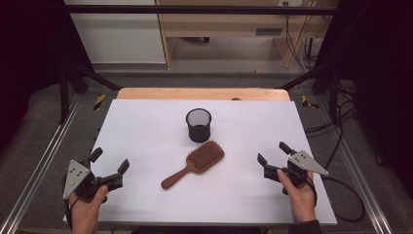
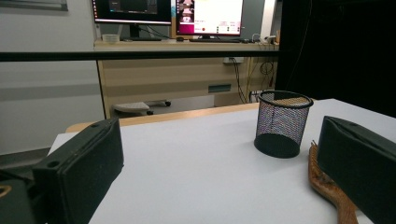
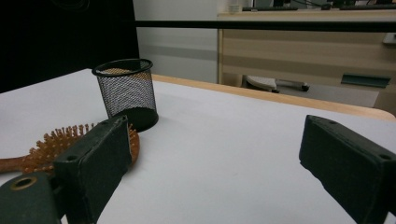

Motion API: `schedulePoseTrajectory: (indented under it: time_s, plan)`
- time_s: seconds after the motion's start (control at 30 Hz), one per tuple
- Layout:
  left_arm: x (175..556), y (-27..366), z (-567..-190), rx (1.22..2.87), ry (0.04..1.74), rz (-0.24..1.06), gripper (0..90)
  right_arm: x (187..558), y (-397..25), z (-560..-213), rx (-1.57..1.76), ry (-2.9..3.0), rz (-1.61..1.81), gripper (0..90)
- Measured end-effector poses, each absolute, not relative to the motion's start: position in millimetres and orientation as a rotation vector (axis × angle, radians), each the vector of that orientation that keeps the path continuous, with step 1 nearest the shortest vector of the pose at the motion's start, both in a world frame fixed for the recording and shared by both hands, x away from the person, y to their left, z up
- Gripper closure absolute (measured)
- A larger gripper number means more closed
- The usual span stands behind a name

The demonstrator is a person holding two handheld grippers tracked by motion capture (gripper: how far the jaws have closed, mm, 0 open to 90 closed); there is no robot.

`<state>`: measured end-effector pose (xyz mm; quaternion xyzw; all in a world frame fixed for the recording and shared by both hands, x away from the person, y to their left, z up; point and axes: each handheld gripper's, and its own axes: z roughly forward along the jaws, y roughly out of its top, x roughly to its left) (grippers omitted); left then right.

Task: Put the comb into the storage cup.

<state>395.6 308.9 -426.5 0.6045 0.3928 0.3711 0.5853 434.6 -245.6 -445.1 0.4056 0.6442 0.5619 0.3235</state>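
High view, hairbrush: one wooden hairbrush lies just below the middle of the frame, bristles up, handle pointing toward the lower left, head toward the upper right.
Why it lies so: flat and alone on the white table, it is open to a grab from either side; my guess is the handle is the easy place to take it.
Cup: one black mesh cup stands upright just above the brush head, near it but apart, mouth open to the top. It looks like the place the brush is meant to go.
Left gripper: the left gripper sits at the lower left of the frame, held in a hand, jaws spread wide with nothing between them.
Right gripper: the right gripper sits at the lower right, also hand-held, jaws wide apart and empty.
Why they wait there: both are well apart from the brush, one on each flank, so neither has committed yet.
Left gripper view: the cup stands right of centre, and a sliver of the brush peeks out at the lower right, beside the right-hand jaw.
Right gripper view: the cup is at the upper left, the brush head at the left edge, partly behind the near jaw.
Count: one hairbrush, one cup, two grippers, two hands.
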Motion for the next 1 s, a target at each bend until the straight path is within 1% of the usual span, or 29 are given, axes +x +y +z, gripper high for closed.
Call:
schedulePoseTrajectory:
  time_s: [0.23, 0.37, 0.4, 0.43, 0.47, 0.5, 0.53, 0.57, 0.6, 0.63, 0.67, 0.7, 0.73, 0.77, 0.8, 0.87, 0.9, 0.93, 0.97, 1.0]
  plan:
    - [396.2, 307.8, -427.3, 1.425, 0.924, 0.861, 1.5, 435.3, -244.0, -445.5, 1.111, 1.702, 1.461, 8.2]
    - [396.1, 305.9, -427.9, 1.433, 0.923, 0.86, 1.6, 436.9, -243.3, -445.8, 1.151, 1.696, 1.454, 11.1]
    - [396.1, 306.1, -428.4, 1.435, 0.928, 0.862, 1.7, 437.9, -243.2, -445.6, 1.172, 1.694, 1.45, 16.7]
    - [396.3, 306.3, -428.6, 1.434, 0.93, 0.861, 1.7, 438.2, -243.4, -445.6, 1.175, 1.694, 1.444, 19.9]
    - [396.3, 306.3, -428.6, 1.434, 0.93, 0.861, 1.8, 438.2, -243.4, -445.6, 1.175, 1.694, 1.444, 19.9]
    - [396.4, 306.9, -428.8, 1.432, 0.933, 0.862, 1.9, 438.6, -243.7, -444.9, 1.183, 1.689, 1.449, 22.9]
    - [396.5, 307.2, -429.0, 1.429, 0.937, 0.863, 1.9, 438.6, -243.7, -444.9, 1.183, 1.689, 1.449, 22.9]
    - [396.5, 307.4, -429.3, 1.428, 0.94, 0.86, 1.9, 438.8, -244.1, -444.4, 1.184, 1.685, 1.449, 26.4]
    - [396.5, 306.8, -429.4, 1.427, 0.943, 0.859, 2.0, 439.0, -245.3, -444.4, 1.202, 1.685, 1.441, 33.5]
    - [396.5, 306.8, -429.4, 1.427, 0.943, 0.859, 2.0, 439.0, -245.3, -444.4, 1.202, 1.685, 1.441, 33.5]
    - [396.3, 306.6, -429.3, 1.427, 0.943, 0.859, 2.1, 439.0, -246.1, -444.9, 1.227, 1.701, 1.402, 42.9]
    - [396.0, 306.2, -429.1, 1.426, 0.942, 0.858, 2.2, 438.7, -246.5, -445.2, 1.238, 1.708, 1.379, 46.9]
    - [395.5, 305.9, -428.8, 1.43, 0.941, 0.86, 2.2, 438.7, -246.5, -445.2, 1.238, 1.708, 1.379, 46.9]
    - [394.8, 305.7, -428.9, 1.43, 0.942, 0.858, 2.3, 437.7, -247.2, -444.6, 1.242, 1.719, 1.376, 55.5]
    - [394.8, 305.7, -428.9, 1.43, 0.942, 0.858, 2.4, 437.3, -247.1, -444.3, 1.237, 1.718, 1.369, 55.5]
    - [394.8, 306.1, -429.2, 1.433, 0.945, 0.857, 2.5, 437.2, -246.4, -444.3, 1.235, 1.717, 1.36, 62.7]
    - [395.9, 306.3, -430.1, 1.437, 0.949, 0.85, 2.6, 438.0, -245.0, -445.4, 1.24, 1.729, 1.343, 68.1]
    - [395.9, 306.3, -430.1, 1.437, 0.949, 0.85, 2.6, 438.0, -245.0, -445.4, 1.24, 1.729, 1.343, 68.1]
    - [396.7, 306.3, -430.6, 1.437, 0.952, 0.845, 2.6, 439.6, -243.9, -447.1, 1.247, 1.744, 1.333, 73.4]
    - [396.5, 306.2, -430.4, 1.438, 0.95, 0.845, 2.8, 440.1, -243.4, -447.6, 1.249, 1.756, 1.335, 75.2]
